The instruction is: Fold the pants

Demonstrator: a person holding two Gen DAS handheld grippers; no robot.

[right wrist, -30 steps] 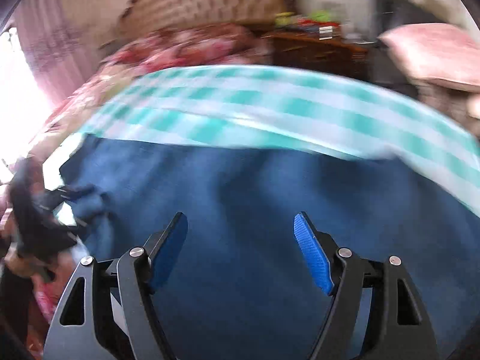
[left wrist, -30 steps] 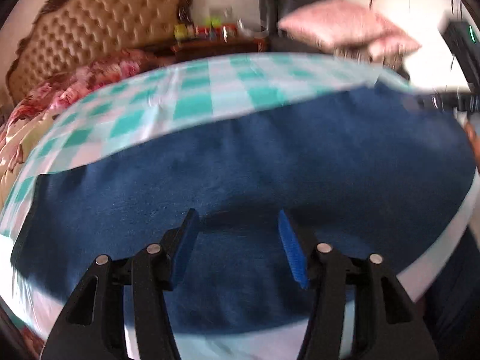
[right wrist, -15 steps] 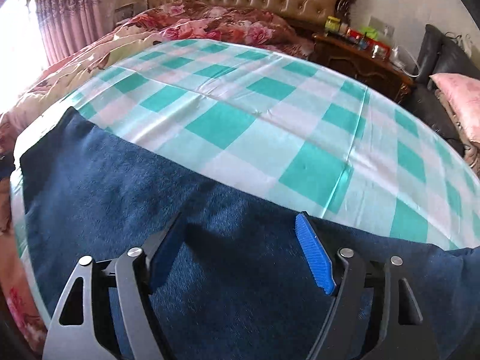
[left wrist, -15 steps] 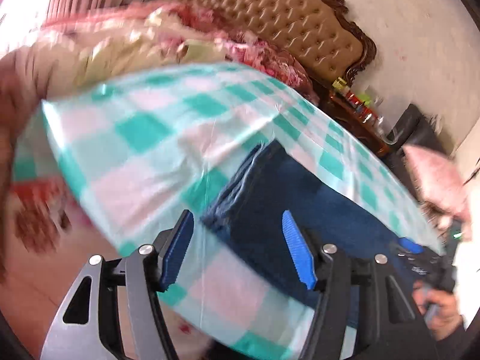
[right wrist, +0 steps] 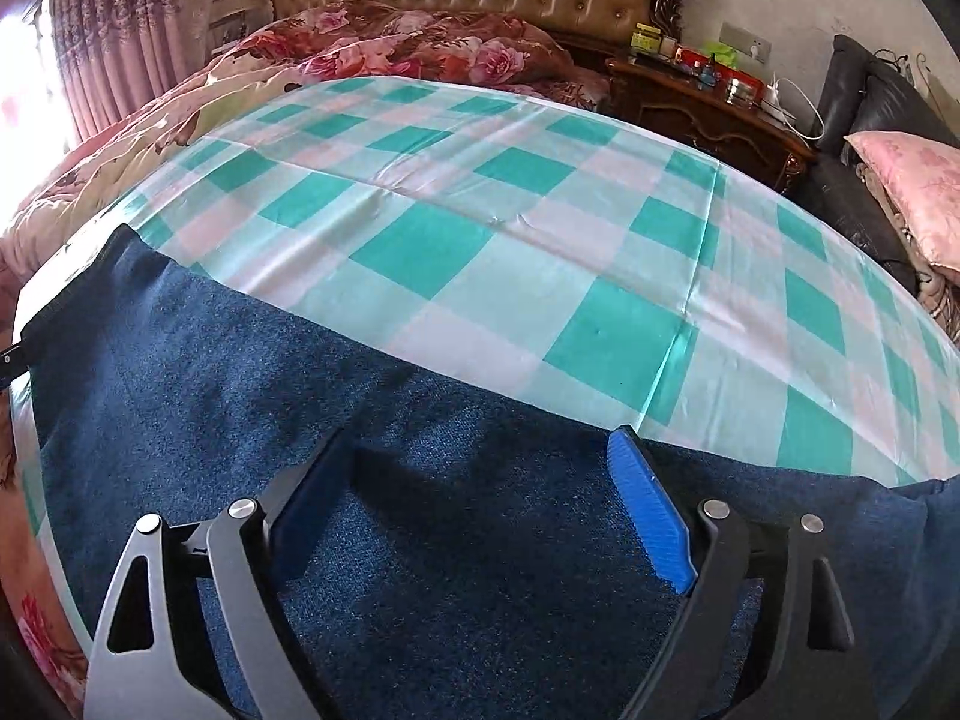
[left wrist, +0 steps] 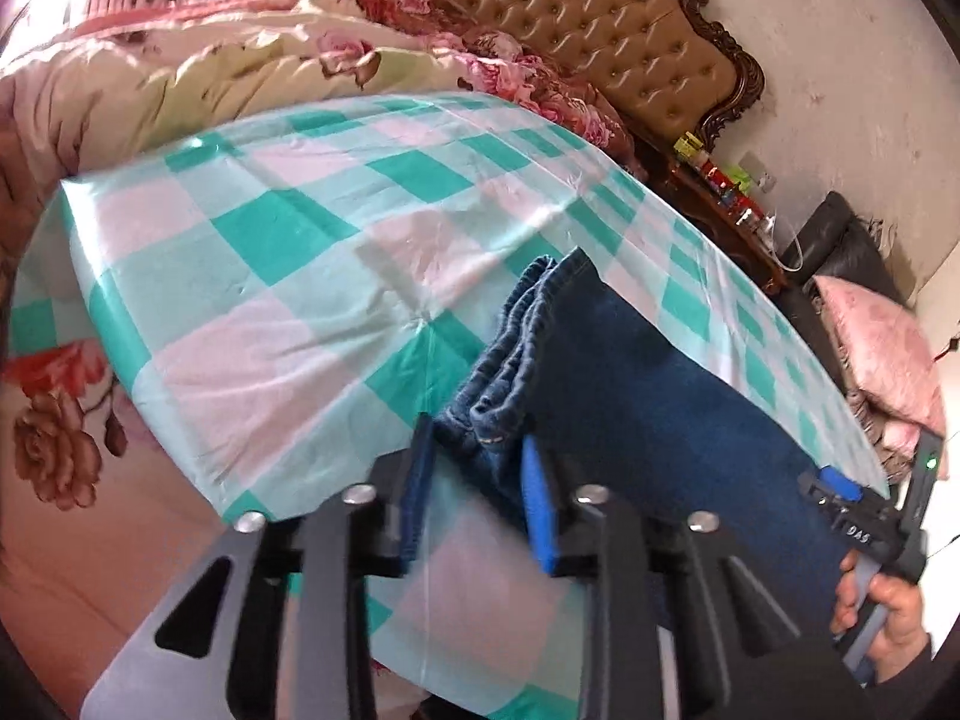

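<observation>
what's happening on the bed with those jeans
A person with two handheld grippers is folding dark blue denim pants laid on a teal-and-white checked sheet. The left gripper straddles the stacked hem end, its jaws apart around the corner. The right gripper hovers open over the flat denim.

Matt blue denim pants (right wrist: 420, 480) on glossy, smooth checked cloth (right wrist: 510, 228)

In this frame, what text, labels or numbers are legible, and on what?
"DAS" – white letters on the black body of the right gripper, seen in the left wrist view.
Labels on the bottles and boxes on the nightstand: too small to read.
Nothing else legible.
</observation>
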